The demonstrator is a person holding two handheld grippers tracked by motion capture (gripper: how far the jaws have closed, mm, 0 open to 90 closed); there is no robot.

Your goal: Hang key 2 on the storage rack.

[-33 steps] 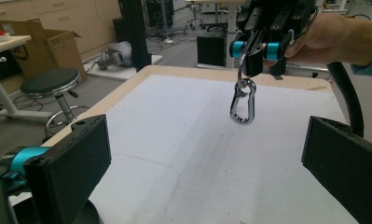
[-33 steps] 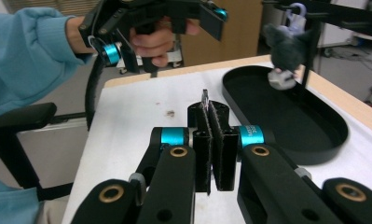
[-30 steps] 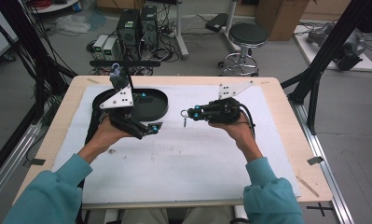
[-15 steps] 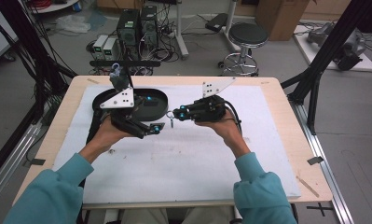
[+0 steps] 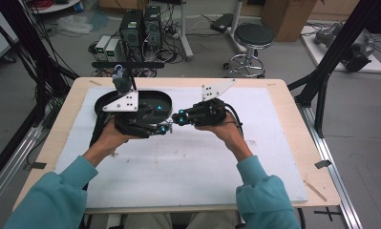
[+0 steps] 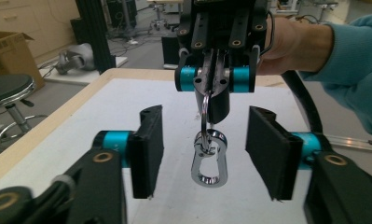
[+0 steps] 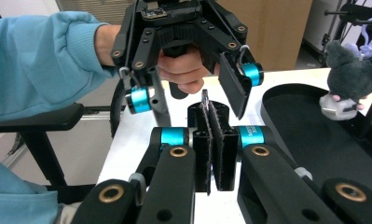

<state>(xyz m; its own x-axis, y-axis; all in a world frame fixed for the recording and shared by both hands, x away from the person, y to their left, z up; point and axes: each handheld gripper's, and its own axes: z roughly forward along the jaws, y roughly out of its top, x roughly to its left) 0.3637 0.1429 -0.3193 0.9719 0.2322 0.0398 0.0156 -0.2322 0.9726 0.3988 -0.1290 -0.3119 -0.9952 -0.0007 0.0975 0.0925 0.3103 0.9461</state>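
The right gripper (image 6: 215, 79) is clamped on a silver metal key ring with a shiny carabiner clip (image 6: 210, 158), which hangs between the left gripper (image 6: 204, 156) pads. The left jaws have just been closing, half-wide, not touching the clip. A black oval tray (image 5: 165, 101) lies at 10 o'clock from the grippers.

1. The left hand-held gripper (image 5: 165, 128) and the right hand-held gripper (image 5: 176, 119) meet tip to tip near the middle of the bench (image 5: 293, 143), toward its far edge.
2. A black tray (image 5: 102, 102) lies by the far left corner, partly behind the left one.
3. A white mat (image 5: 188, 167) covers the bench.
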